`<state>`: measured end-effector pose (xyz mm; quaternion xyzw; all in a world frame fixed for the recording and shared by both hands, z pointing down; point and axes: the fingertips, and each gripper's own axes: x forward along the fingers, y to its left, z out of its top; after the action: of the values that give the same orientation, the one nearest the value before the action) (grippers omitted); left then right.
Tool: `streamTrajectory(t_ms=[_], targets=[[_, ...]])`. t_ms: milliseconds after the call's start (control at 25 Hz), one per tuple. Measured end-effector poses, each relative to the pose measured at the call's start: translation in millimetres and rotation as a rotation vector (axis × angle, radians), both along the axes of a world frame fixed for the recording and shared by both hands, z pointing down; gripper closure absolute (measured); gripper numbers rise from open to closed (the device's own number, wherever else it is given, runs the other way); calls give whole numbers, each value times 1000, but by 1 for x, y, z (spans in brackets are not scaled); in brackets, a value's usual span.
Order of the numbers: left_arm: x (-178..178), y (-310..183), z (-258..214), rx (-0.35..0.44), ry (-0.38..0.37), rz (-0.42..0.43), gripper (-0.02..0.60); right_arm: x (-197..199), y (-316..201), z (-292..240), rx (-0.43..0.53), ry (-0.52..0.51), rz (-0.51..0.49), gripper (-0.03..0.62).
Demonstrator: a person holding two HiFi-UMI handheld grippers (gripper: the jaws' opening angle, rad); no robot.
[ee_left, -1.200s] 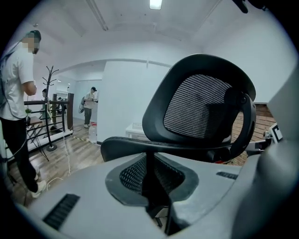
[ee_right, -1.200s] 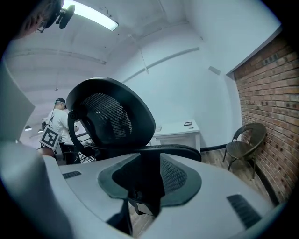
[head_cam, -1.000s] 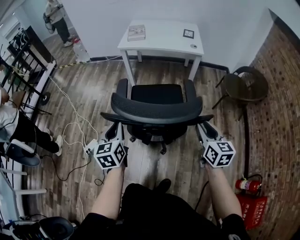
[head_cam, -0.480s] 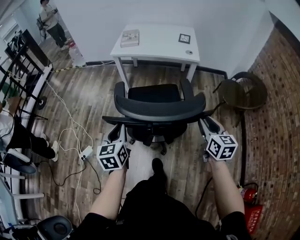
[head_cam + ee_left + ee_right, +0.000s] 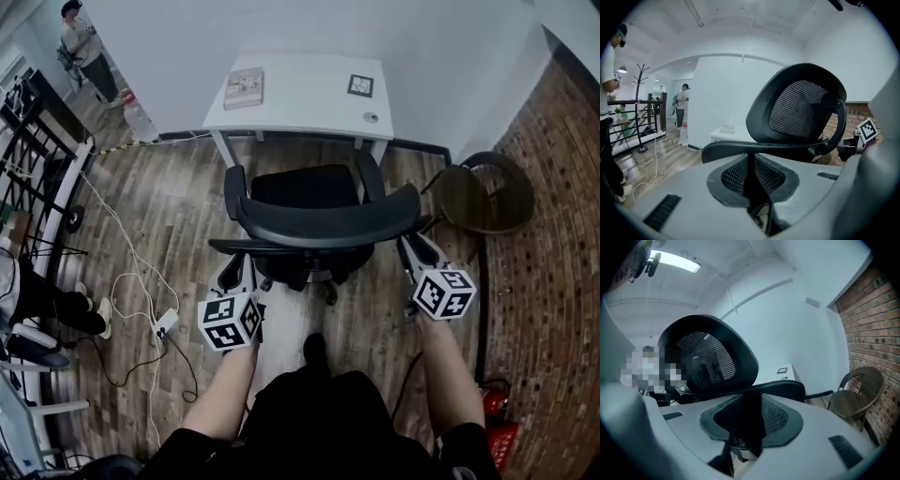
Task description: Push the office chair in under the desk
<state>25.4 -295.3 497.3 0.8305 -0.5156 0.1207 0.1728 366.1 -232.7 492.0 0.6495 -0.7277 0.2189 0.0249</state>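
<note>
Left claw (image 5: 235,266) clamps a thin strut (image 5: 750,165) of the office chair (image 5: 309,187). The right claw (image 5: 410,247), jaws just closing, grips the backrest (image 5: 328,223) at its other edge. That backrest hides both claw tips from my head view. The chair stands just before the surface (image 5: 300,94), its base mostly hidden.

Chair (image 5: 323,220): filled the floor before the bench (image 5: 300,117); seat front met the gap between the bench legs, armrests close by those legs.
Left side: open plank floor, crossed by a corded power strip (image 5: 162,325); black railing (image 5: 37,141) beyond.
Right side: narrow clear strip, then a round chair (image 5: 483,192) near the brick wall (image 5: 558,244). Extinguisher (image 5: 492,398) stood low right.
</note>
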Motion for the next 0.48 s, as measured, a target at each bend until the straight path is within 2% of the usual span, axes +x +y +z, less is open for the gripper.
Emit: streamTrajectory(t_ms=[160, 320, 480], targets=[[26, -32, -1, -8, -20, 8, 546, 8, -33, 6, -28, 34, -45, 454], [49, -55, 0, -12, -45, -4, 546, 50, -58, 6, -20, -4, 23, 454], [58, -66, 0, -13, -74, -53, 546, 72, -74, 4, -27, 6, -10, 454]])
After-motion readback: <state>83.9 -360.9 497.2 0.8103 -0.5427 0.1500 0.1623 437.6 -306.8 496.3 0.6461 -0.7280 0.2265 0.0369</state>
